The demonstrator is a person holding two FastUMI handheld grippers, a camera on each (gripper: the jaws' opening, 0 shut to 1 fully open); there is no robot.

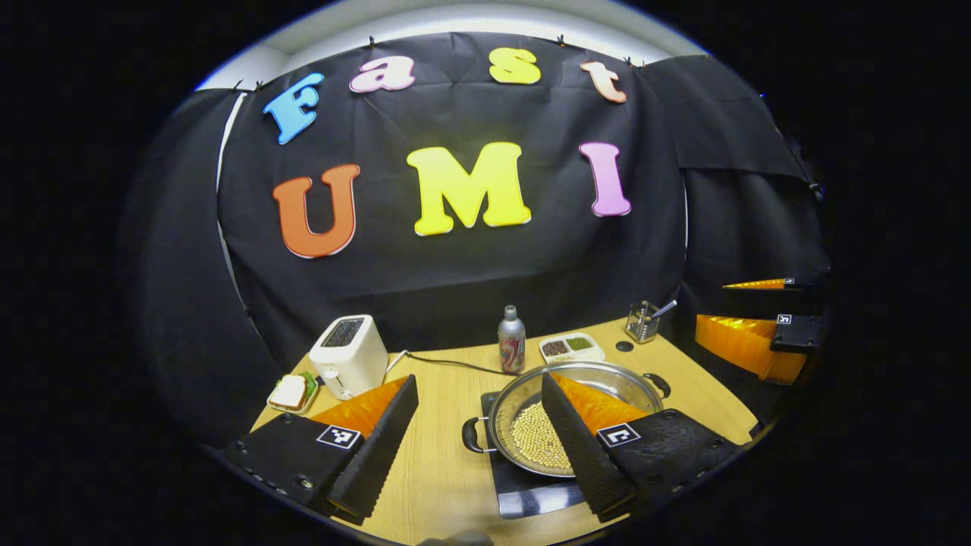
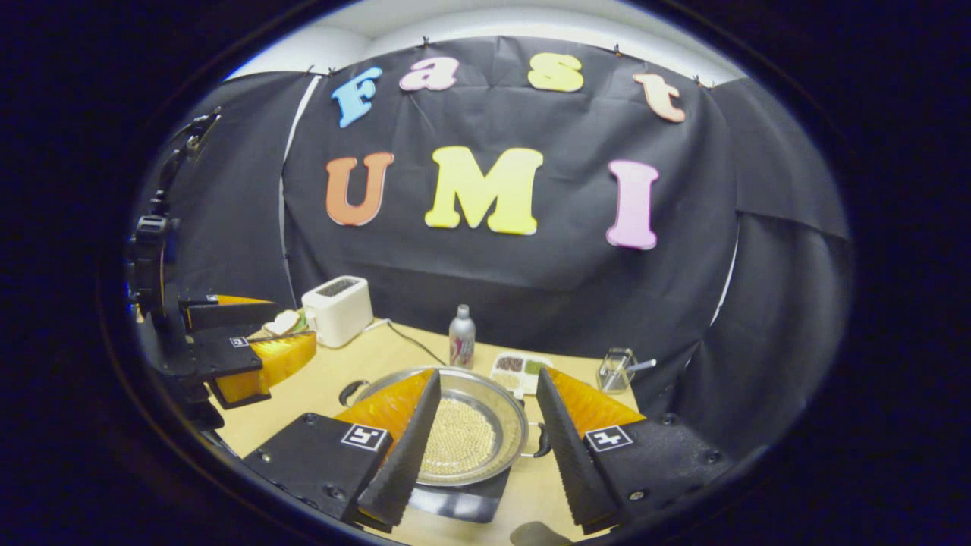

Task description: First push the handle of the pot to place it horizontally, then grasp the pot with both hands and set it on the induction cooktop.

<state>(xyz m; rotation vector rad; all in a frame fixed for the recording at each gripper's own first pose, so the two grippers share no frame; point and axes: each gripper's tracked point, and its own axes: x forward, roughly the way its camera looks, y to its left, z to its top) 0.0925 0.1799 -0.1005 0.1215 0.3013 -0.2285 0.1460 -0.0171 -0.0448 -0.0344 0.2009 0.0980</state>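
Note:
A steel pot (image 1: 504, 402) with pale beans inside sits on the black induction cooktop (image 1: 531, 497) on the wooden table. Its two black loop handles (image 1: 475, 436) point left and right. My left gripper (image 1: 479, 383) hangs open above and short of the pot, nothing between its fingers. The right gripper (image 1: 758, 334) shows at the far right edge. In the right gripper view the pot (image 2: 512, 413) rests on the cooktop (image 2: 455, 502), and my right gripper (image 2: 488, 375) is open above it, gripping nothing. The left gripper (image 2: 250, 353) and its holder are off to the left.
Behind the pot stand a white toaster (image 1: 349, 353) with its cord, a sandwich on a small plate (image 1: 292, 392), a metal bottle (image 1: 511, 340), a divided tray of spices (image 1: 571, 347) and a glass holder (image 1: 643, 320). The booth's black cloth closes the back.

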